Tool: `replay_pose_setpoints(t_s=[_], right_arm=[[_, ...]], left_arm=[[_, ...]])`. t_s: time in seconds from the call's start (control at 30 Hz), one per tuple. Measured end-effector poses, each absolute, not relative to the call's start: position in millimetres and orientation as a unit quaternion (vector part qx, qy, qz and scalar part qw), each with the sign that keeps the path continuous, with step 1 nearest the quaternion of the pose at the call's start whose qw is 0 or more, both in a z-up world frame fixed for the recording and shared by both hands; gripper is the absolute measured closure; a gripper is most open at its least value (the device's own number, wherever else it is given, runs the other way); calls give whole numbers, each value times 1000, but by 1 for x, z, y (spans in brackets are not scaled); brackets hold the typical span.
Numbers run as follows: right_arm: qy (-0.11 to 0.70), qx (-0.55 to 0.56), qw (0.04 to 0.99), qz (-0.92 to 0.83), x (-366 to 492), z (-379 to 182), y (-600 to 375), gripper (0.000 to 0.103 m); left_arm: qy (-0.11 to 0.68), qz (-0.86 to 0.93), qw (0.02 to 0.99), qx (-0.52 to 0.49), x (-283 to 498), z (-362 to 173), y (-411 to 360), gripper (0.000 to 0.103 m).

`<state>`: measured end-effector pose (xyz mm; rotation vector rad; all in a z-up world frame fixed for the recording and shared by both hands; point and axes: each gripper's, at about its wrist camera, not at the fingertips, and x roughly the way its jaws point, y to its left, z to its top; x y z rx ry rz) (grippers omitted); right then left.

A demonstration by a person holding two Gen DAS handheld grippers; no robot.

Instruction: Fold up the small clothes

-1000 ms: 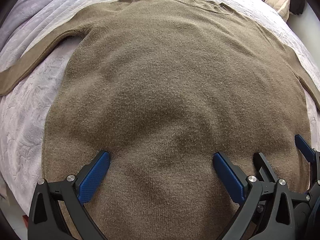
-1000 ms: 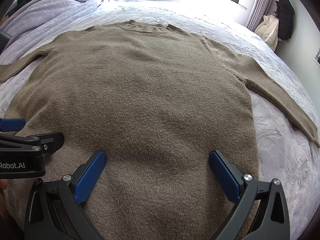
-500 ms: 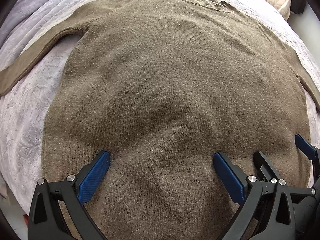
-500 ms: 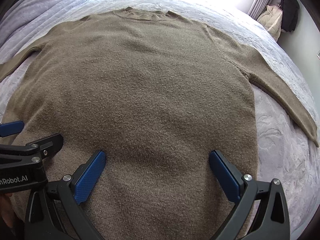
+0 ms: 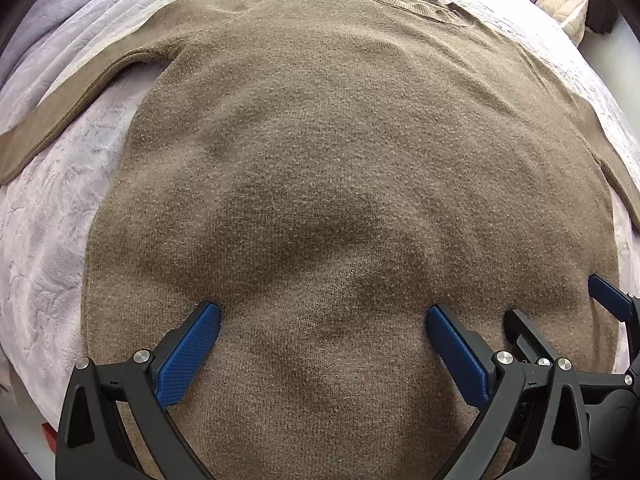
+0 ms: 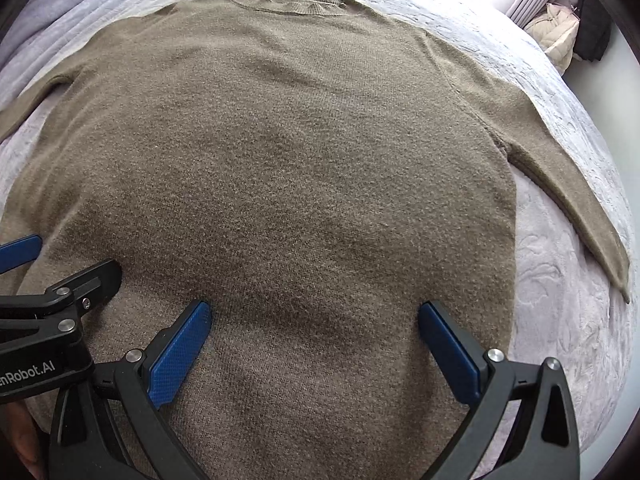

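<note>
A brown knitted sweater (image 5: 340, 152) (image 6: 288, 152) lies spread flat on the bed, collar (image 6: 296, 2) at the far end and both sleeves stretched out to the sides. My left gripper (image 5: 323, 316) hovers open over the lower left part of its body. My right gripper (image 6: 314, 314) is open over the lower right part, close beside the left one. Nothing is between either pair of blue fingers. The right gripper shows at the right edge of the left wrist view, and the left gripper (image 6: 60, 292) at the left edge of the right wrist view.
The sweater rests on a pale lilac textured bedspread (image 6: 560, 292) (image 5: 44, 232). A grey quilt (image 5: 60, 20) lies at the far left. A cream jacket (image 6: 560, 36) and a dark garment (image 6: 594, 24) sit by the wall at the far right.
Both grippers have tilted down and moved closer over the sweater, so it fills more of each view. Both stay open, and the sweater has not moved.
</note>
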<state>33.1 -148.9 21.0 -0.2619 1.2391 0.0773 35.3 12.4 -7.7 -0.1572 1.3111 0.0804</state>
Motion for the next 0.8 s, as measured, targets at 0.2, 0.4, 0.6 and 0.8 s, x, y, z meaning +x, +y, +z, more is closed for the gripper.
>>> replay_pose_setpoints(t_s=[0.2,0.4,0.6,0.8], right_arm=[[580,-120,805,37,37,20,-148,0],[582,-122,803,37,37,20,-147,0],[580,-124,804,37,39,20,-145,0],[572,-123,810,37,35,18,-142,0]], left_arm=[[611,47,788,-65,39,-8,4,0],[611,49,788,-65,40,-7,-1,0],[600,55,796,-63,38,-7,-4,0],[581,63,809,-61,31,-4,-9,0]])
